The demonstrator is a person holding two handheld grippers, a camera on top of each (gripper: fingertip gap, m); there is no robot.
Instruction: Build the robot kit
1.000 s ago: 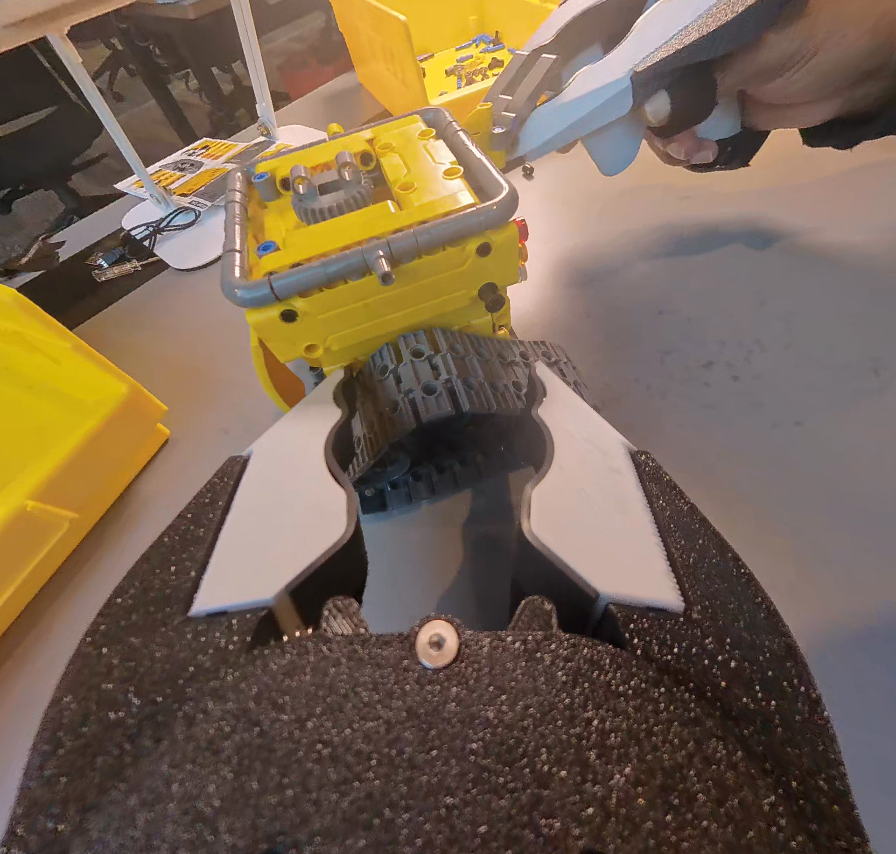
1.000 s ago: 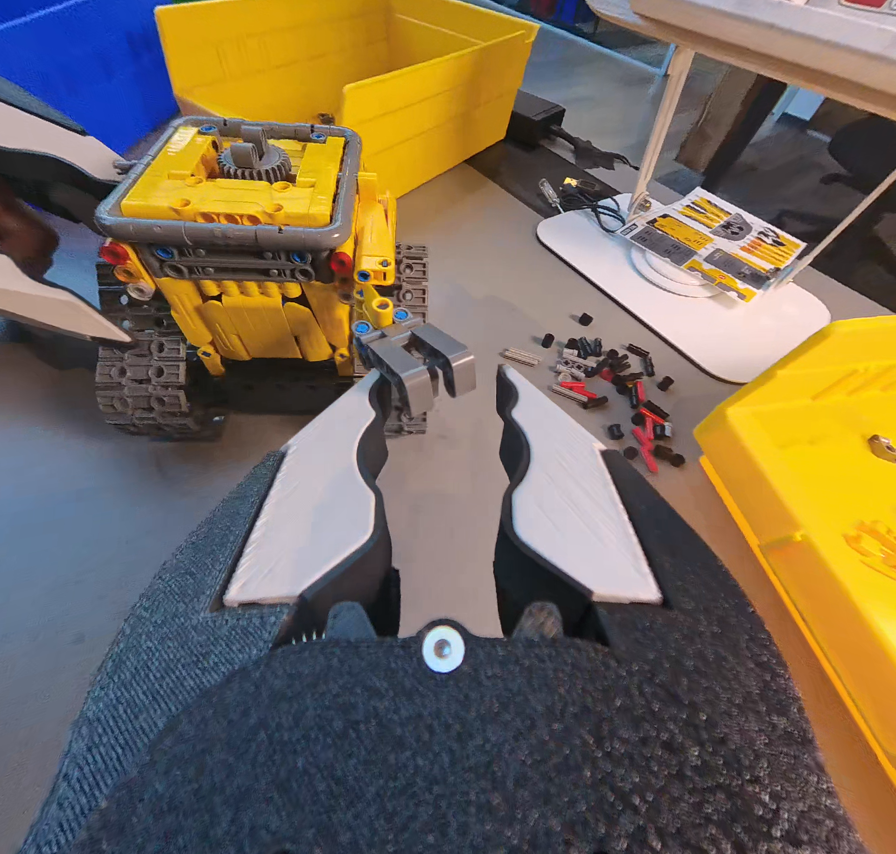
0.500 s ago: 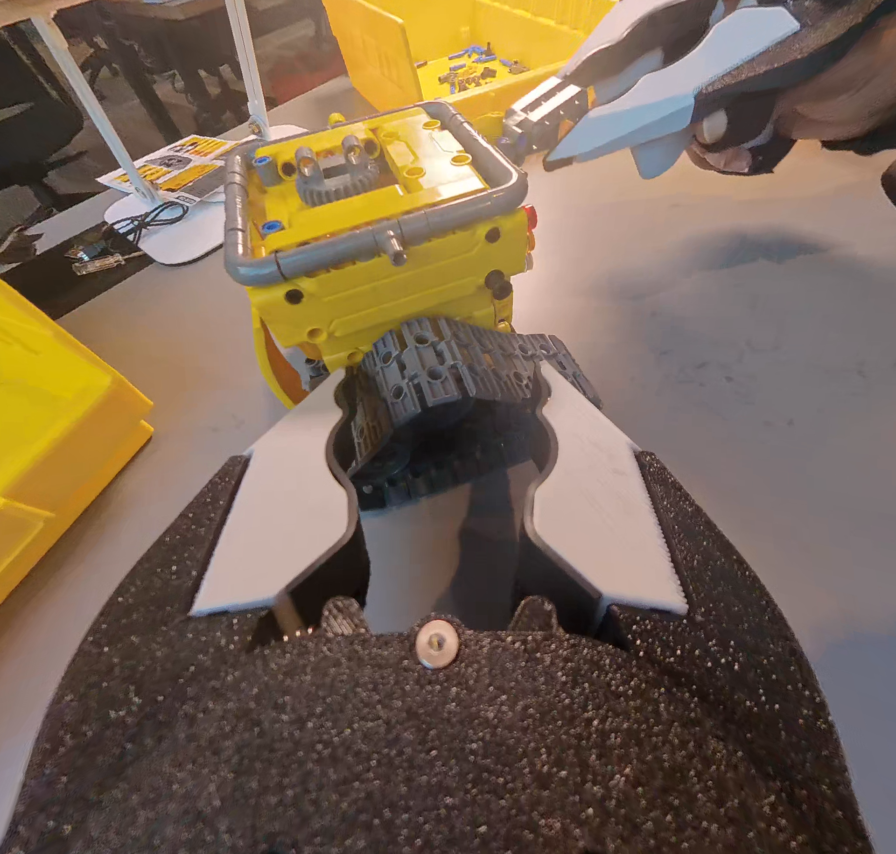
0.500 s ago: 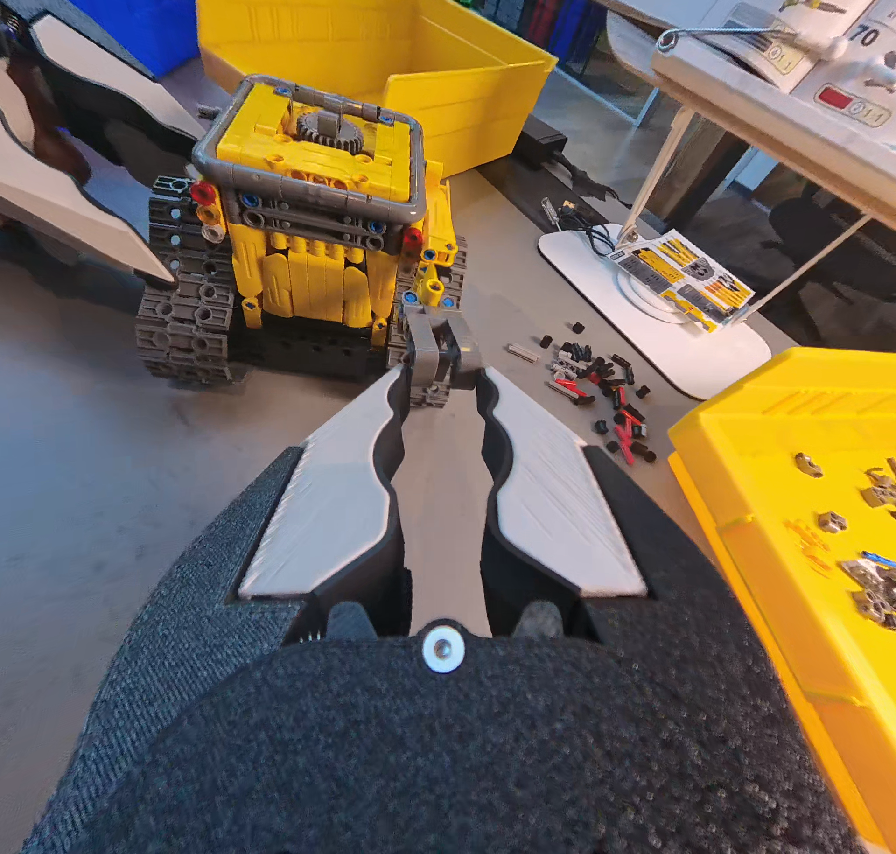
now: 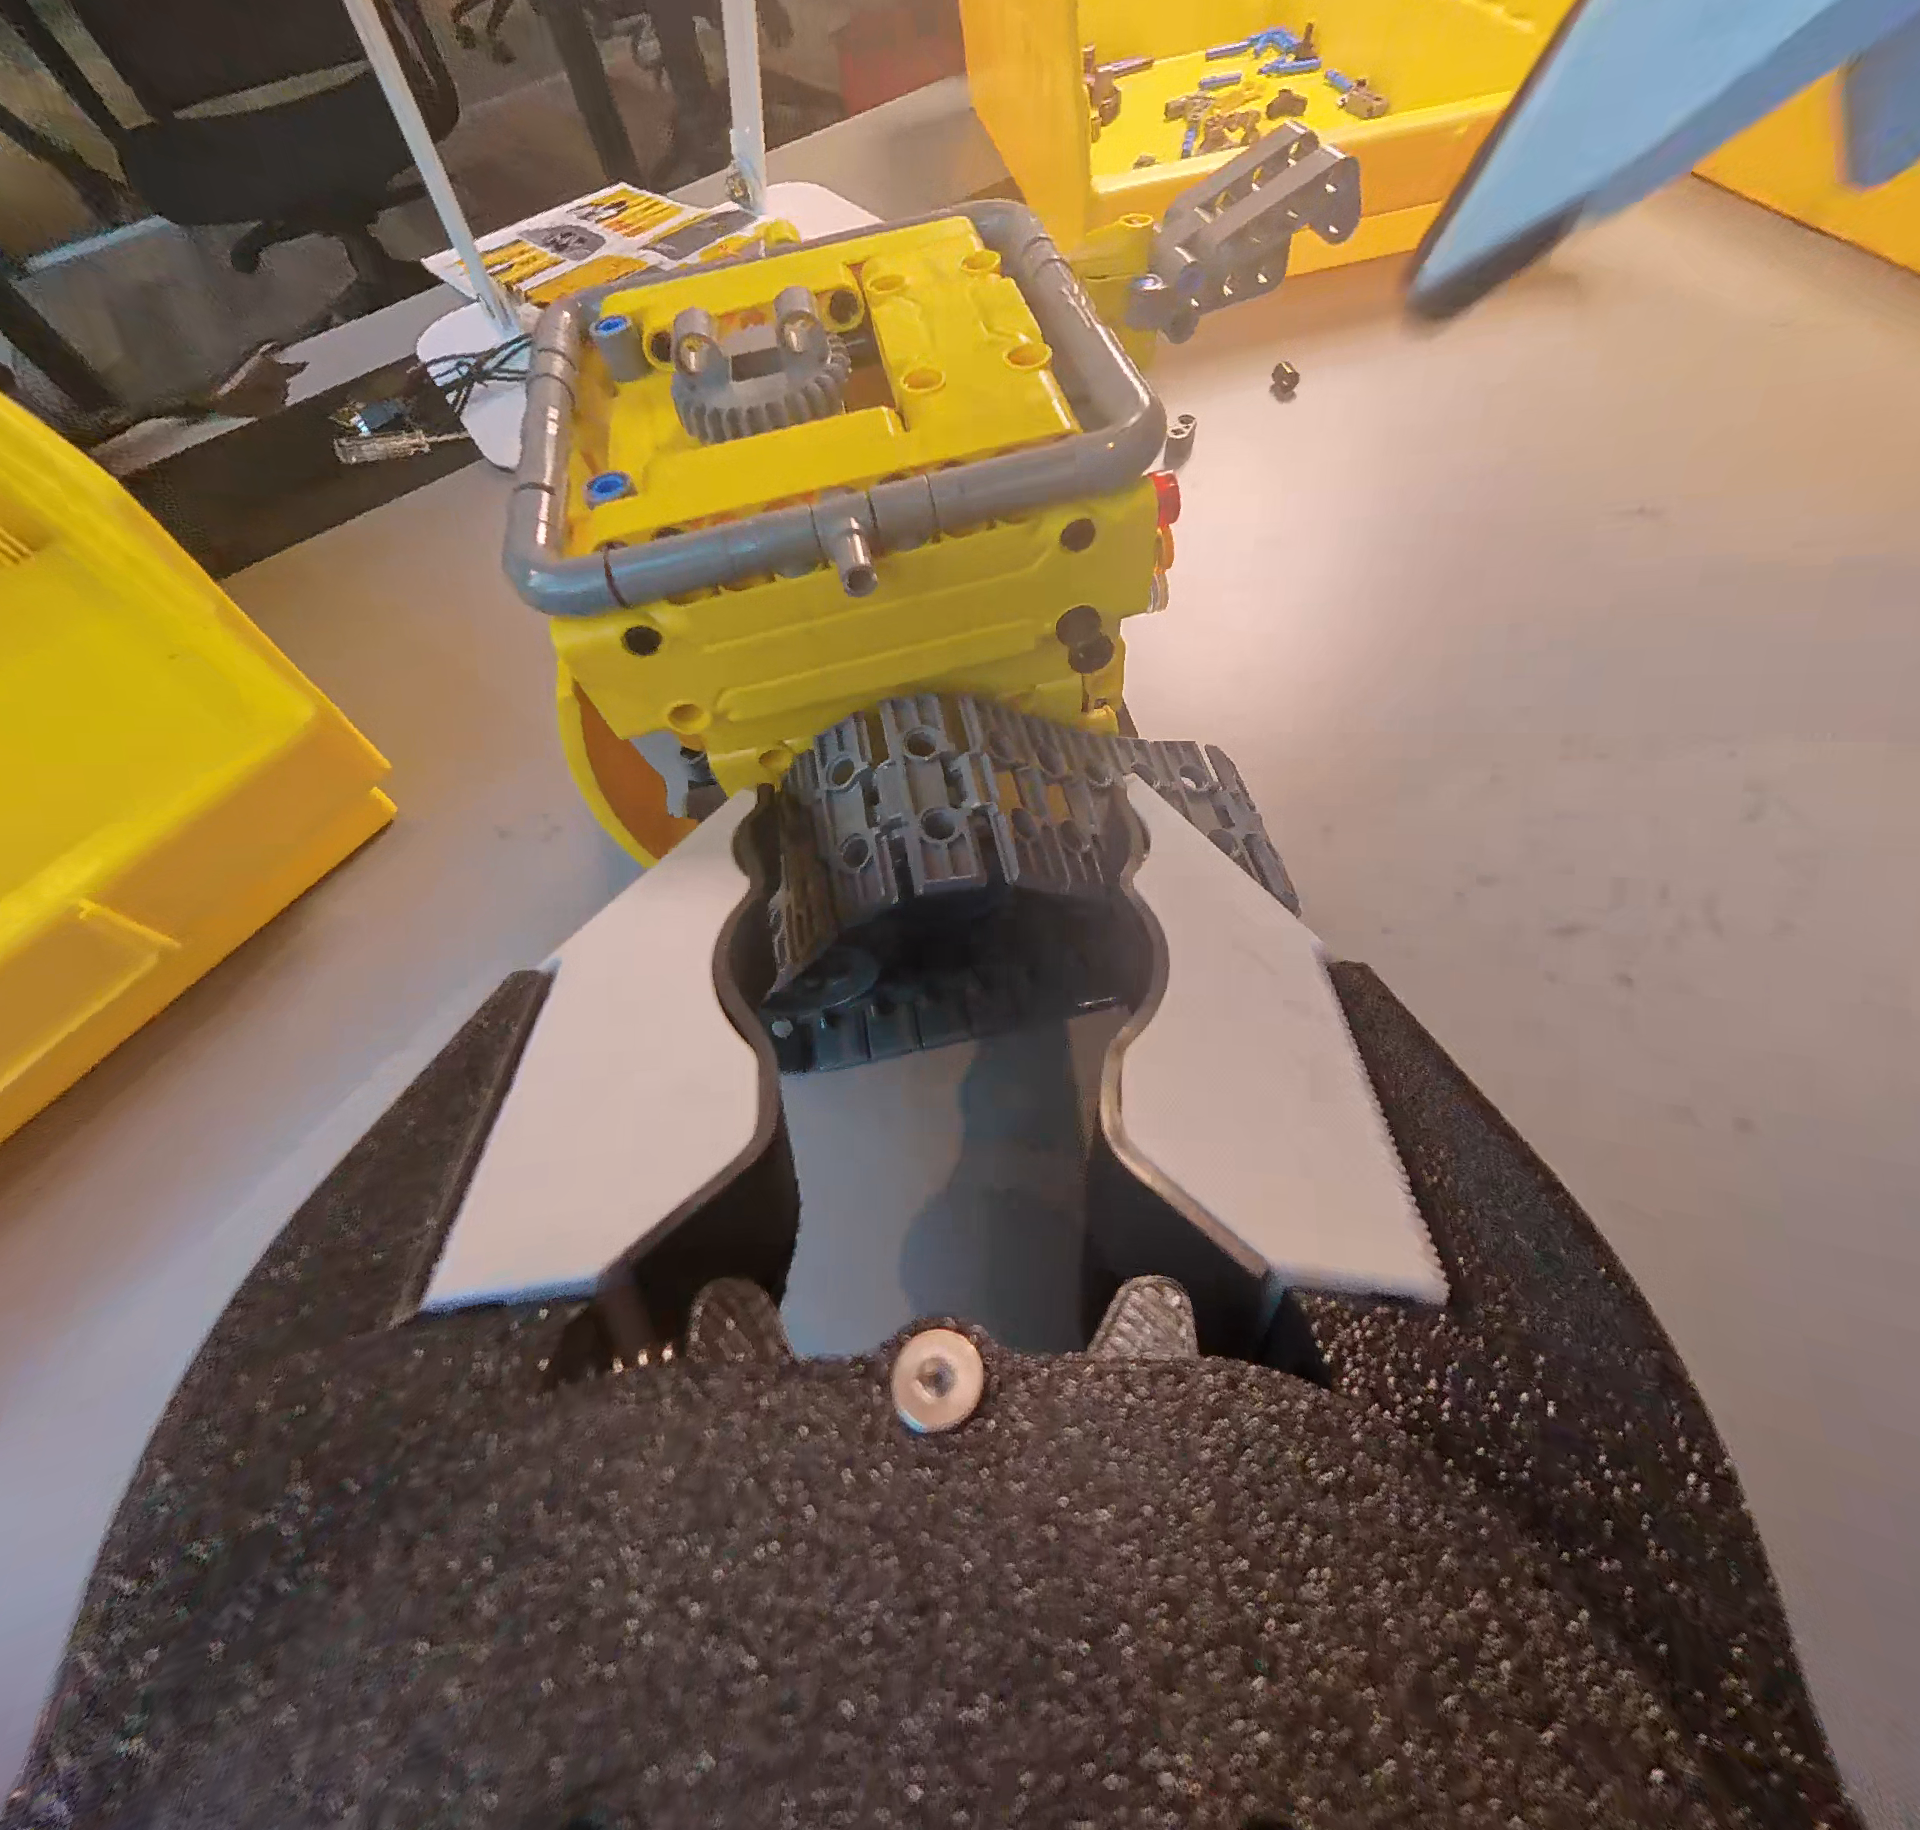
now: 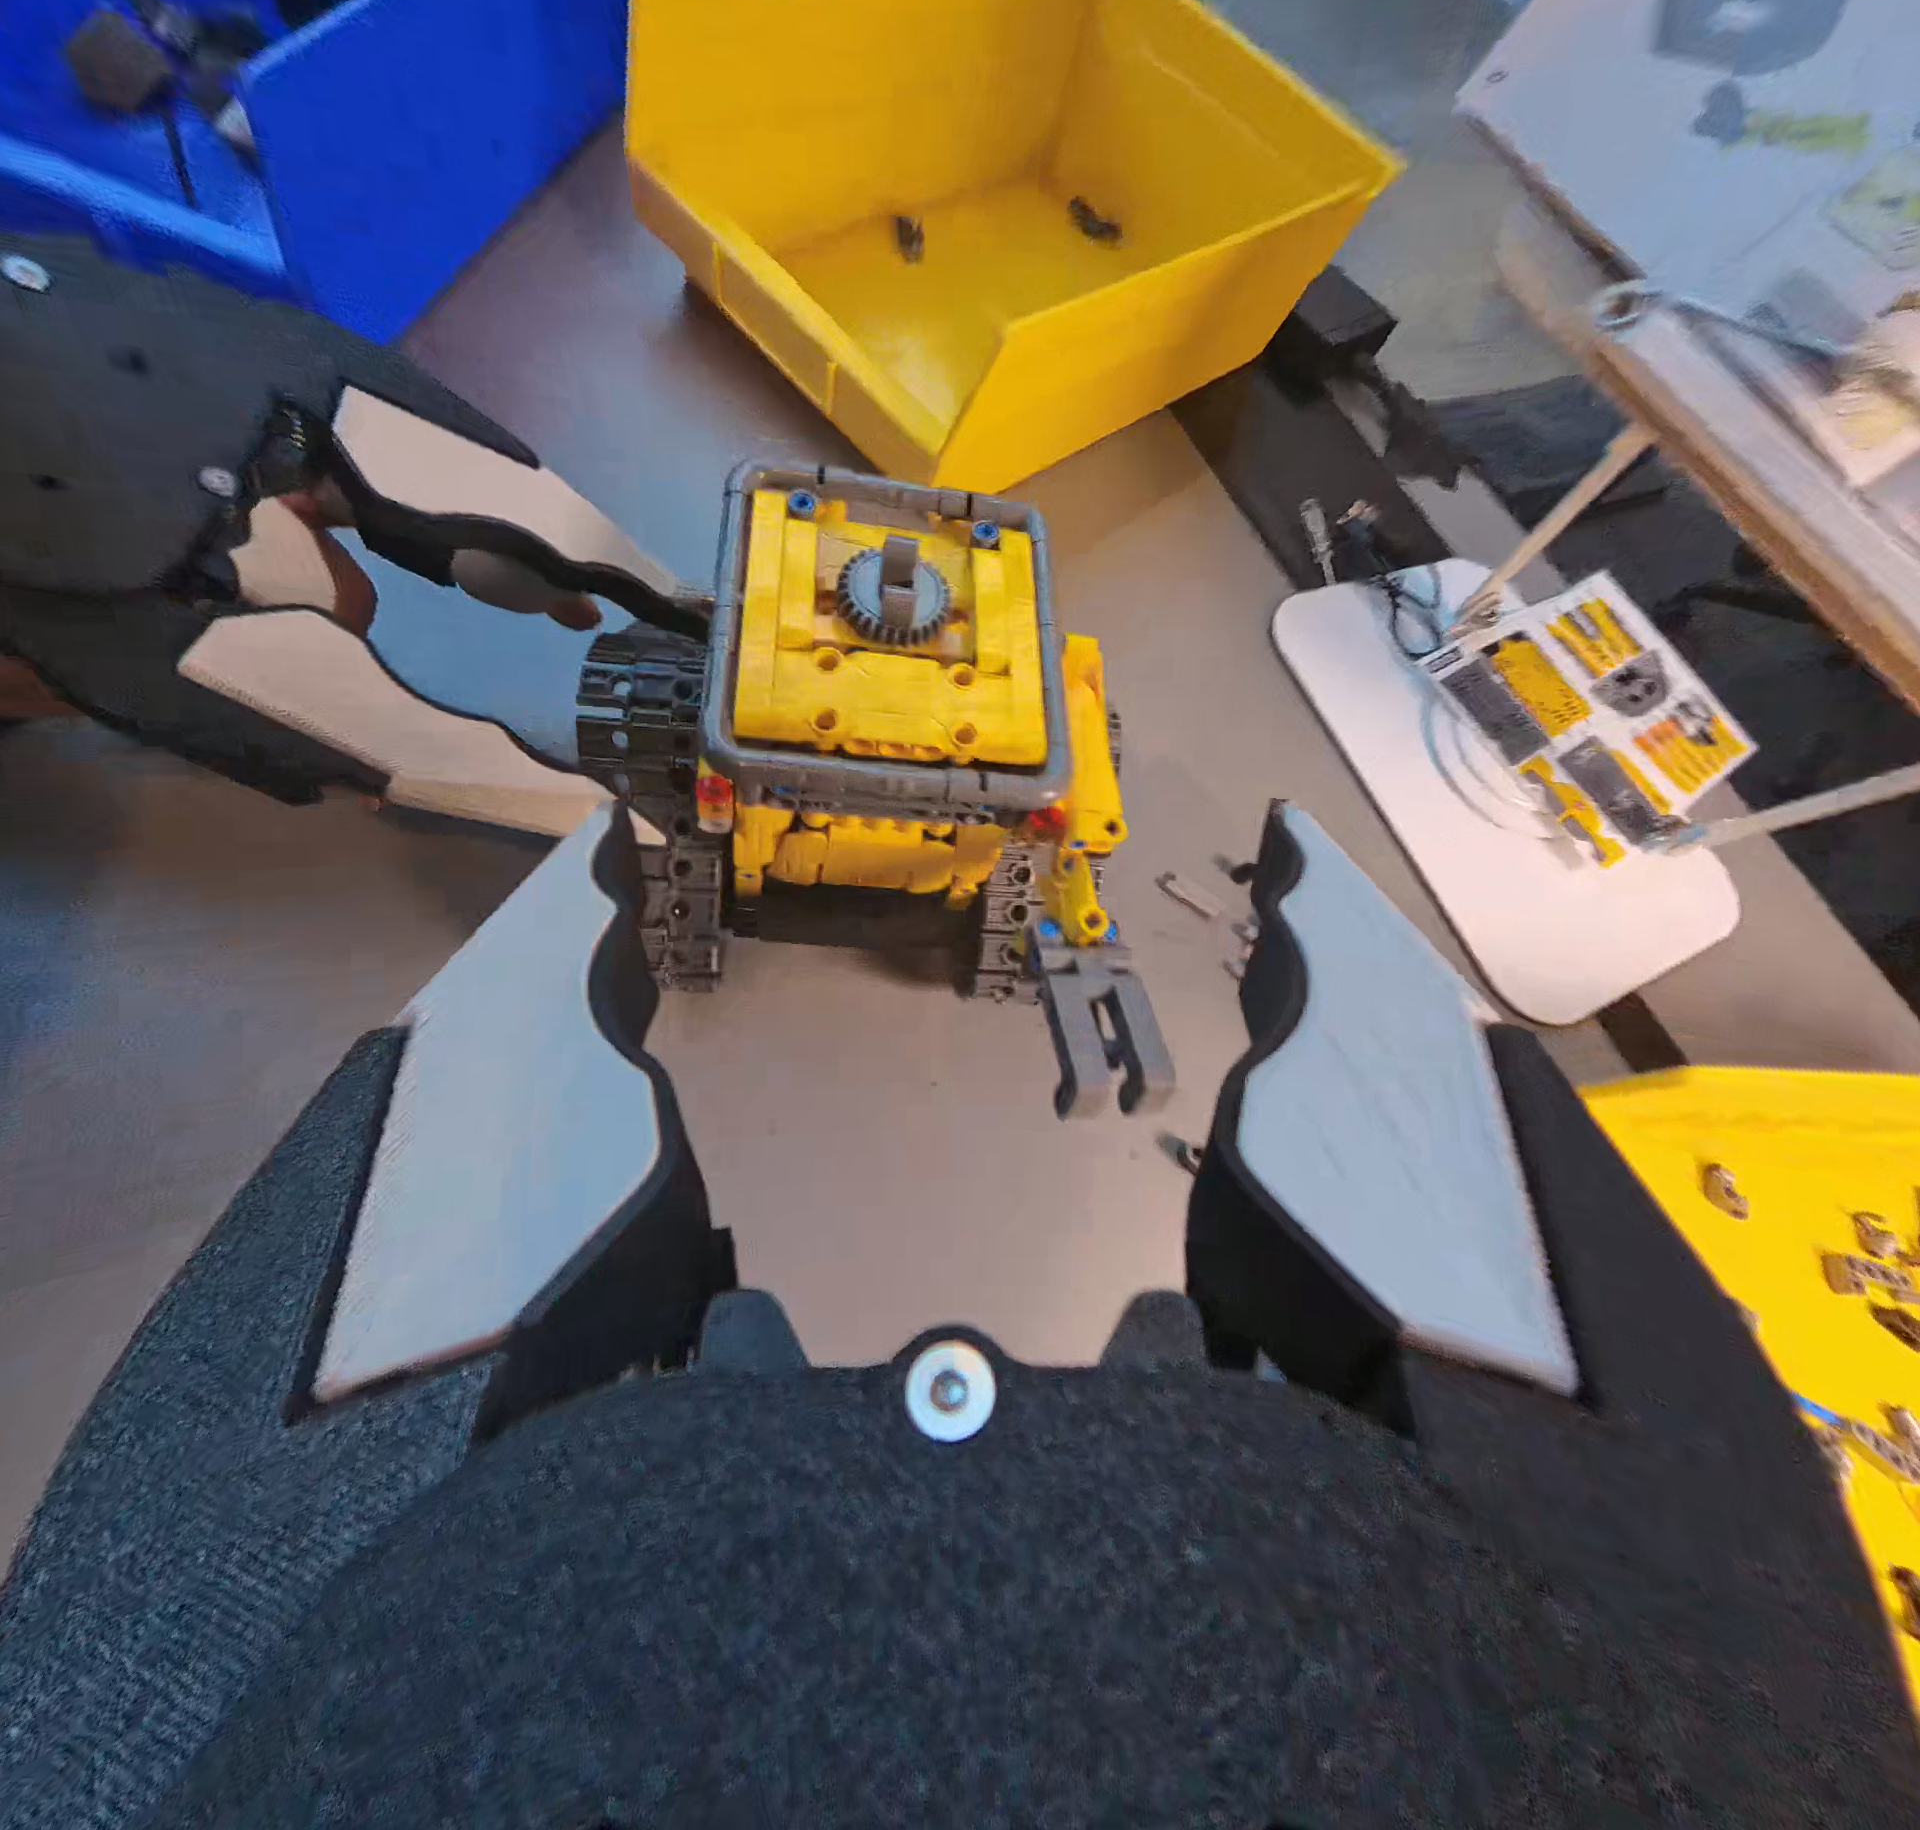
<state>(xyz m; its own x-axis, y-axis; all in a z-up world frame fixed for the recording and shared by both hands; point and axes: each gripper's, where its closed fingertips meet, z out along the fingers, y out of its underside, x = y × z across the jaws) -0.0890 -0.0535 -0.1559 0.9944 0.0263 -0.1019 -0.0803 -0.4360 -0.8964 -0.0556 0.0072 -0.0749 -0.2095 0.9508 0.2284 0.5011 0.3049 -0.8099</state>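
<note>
While my left claw [image 5: 940, 824] clamps the yellow model's [image 6: 883, 679] grey track [image 5: 956, 824] (at its nine o'clock), my right claw [image 6: 935, 876] hangs wide open, empty, above the grey arm piece [image 6: 1101, 1037] at five o'clock.

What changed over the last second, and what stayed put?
The right hand-held gripper let go of the grey claw piece, opened wide and pulled up and back. The claw now hangs from the yellow tracked model's arm. The left hand-held gripper stays clamped on the grey track; the model hasn't moved.
</note>
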